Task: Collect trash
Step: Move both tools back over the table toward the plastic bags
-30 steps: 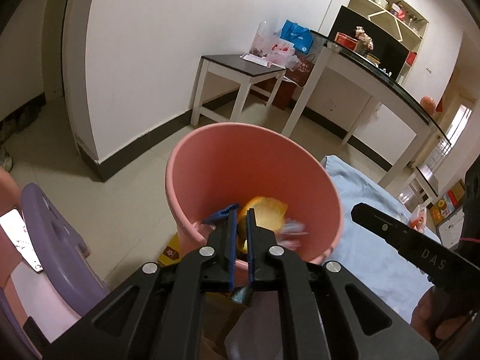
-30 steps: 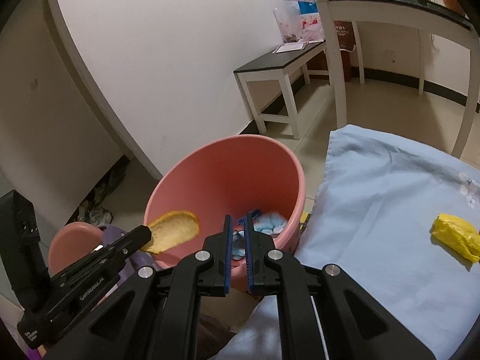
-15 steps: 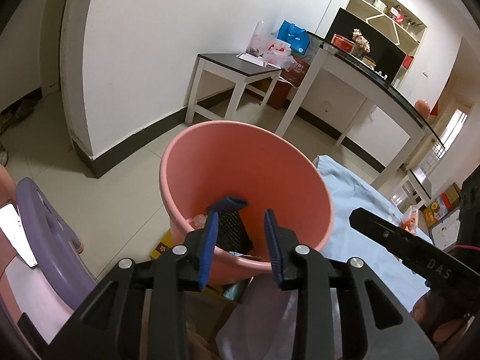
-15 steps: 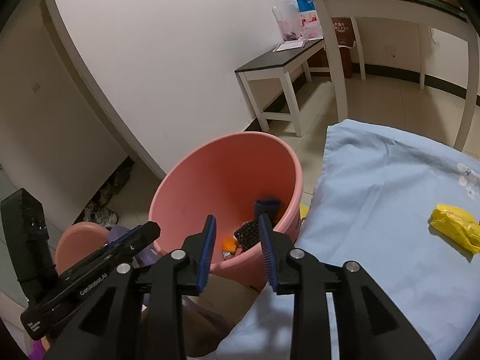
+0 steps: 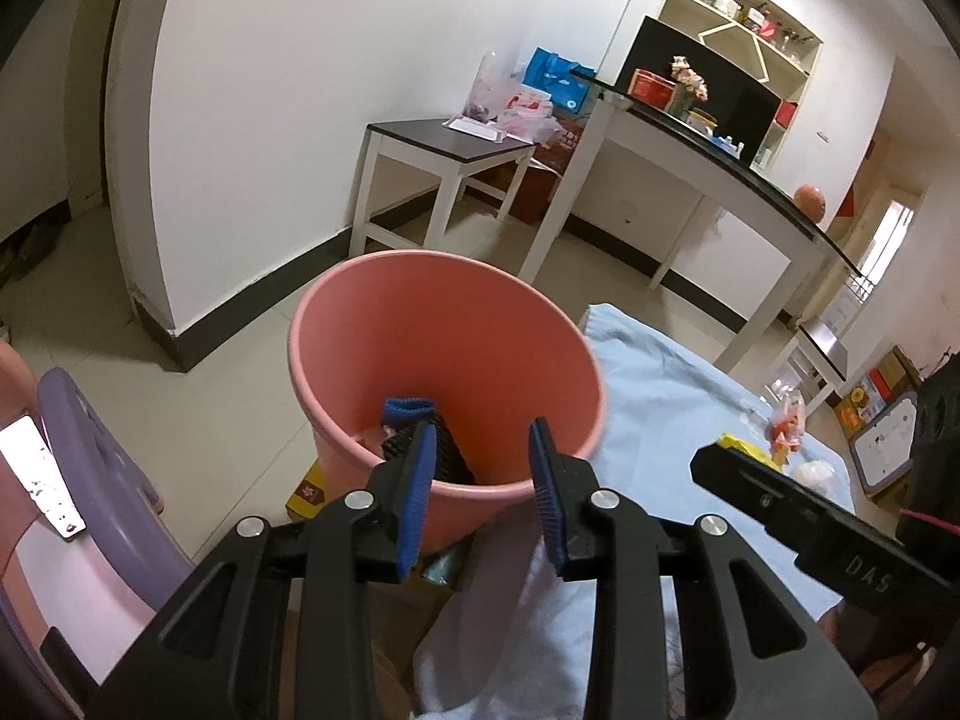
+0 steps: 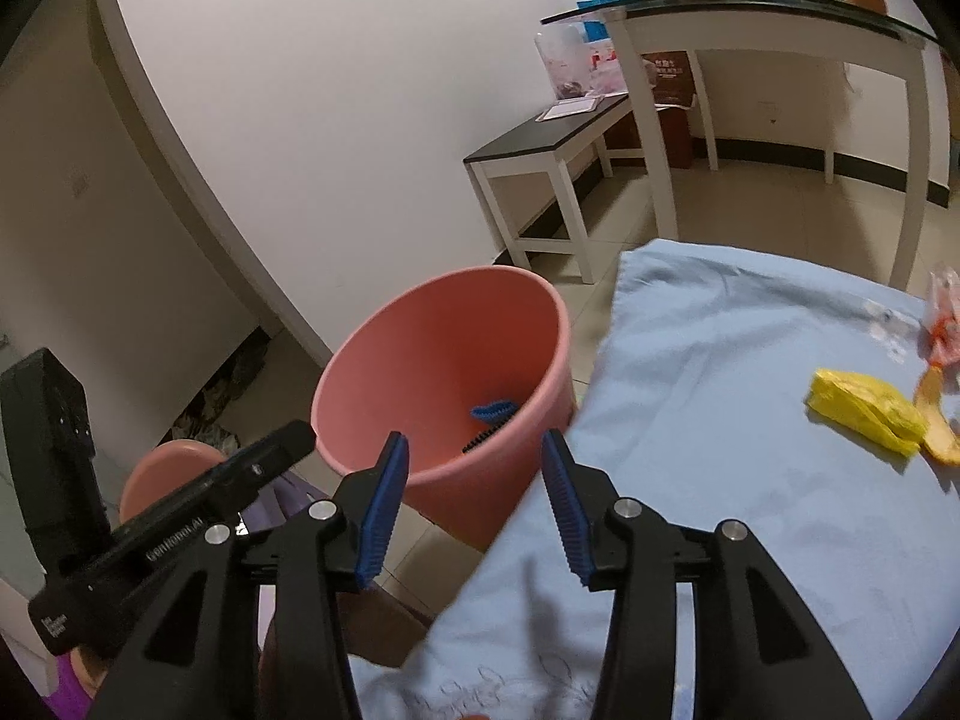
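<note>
- Left wrist view: pink bucket (image 5: 447,360) stands on the tiled floor, its rim just beside the edge of the blue cloth (image 5: 672,396). Open floor runs from the bucket to the white wall and a small dark-topped table (image 5: 450,147). A purple stool (image 5: 102,480) sits close at lower left.
- Left gripper (image 5: 483,495) hangs over the near rim of the bucket; jaws apart, nothing between the blue pads. A black item with a blue end (image 5: 420,432) lies inside the bucket beyond the pads.
- Yellow wrapper (image 5: 741,447) and an orange scrap (image 5: 786,420) lie on the cloth at right, partly hidden by the other gripper's black finger, which reads "DAS".
- Right wrist view: the bucket (image 6: 444,360) is at centre, rim just beside the cloth edge (image 6: 720,360); clear floor behind it up to the table legs. The cloth surface is open between the gripper and the trash.
- Right gripper (image 6: 474,501) is above the gap between bucket and cloth; jaws opening, nothing between them.
- Yellow wrapper (image 6: 864,411) rests on the cloth at right, touching an orange peel (image 6: 936,420); both well apart from the bucket.
- Left gripper's finger at lower left reads "GenRobot.AI"; smaller print is illegible.
</note>
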{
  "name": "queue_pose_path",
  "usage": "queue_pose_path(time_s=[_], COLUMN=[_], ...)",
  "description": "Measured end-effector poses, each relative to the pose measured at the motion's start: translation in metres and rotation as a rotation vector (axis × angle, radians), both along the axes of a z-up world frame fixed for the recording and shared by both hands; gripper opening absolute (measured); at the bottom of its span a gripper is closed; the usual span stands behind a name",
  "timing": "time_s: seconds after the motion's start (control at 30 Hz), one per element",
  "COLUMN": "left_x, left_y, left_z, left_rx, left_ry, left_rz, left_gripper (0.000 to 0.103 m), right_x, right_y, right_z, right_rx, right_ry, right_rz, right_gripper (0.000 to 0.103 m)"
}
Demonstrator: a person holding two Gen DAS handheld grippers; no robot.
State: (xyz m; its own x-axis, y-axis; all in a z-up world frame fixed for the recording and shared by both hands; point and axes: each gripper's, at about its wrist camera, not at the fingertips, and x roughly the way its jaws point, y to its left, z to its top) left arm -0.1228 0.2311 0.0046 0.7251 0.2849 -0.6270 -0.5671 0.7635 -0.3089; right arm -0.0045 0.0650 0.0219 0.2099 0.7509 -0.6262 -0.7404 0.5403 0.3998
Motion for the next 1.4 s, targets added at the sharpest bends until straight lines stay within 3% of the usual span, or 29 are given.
queue_pose_path(time_s=[0.47,1.03,1.4], left_x=[0.014,0.068,0.111], left_y=[-0.048,-0.120,-0.150], left_z=[0.006,-0.009,-0.008], left_rx=[-0.027,-0.081,-0.092], left_ry=[-0.010,0.051,0.072], left_rz=[-0.080,-0.217,-0.268], left_gripper=[0.032,0.032,0.032], right_x=[0.004,0.059,0.114], right_y=[-0.091,-0.234,-0.253], right_z=[-0.005,-0.022,-0.019], right_rx=[0.002,0.022,-0.004], right_ry=[-0.001,0.016,-0.049], right_rz=[-0.130,-0.457,-0.551], right_gripper=[0.046,0.052,0.060])
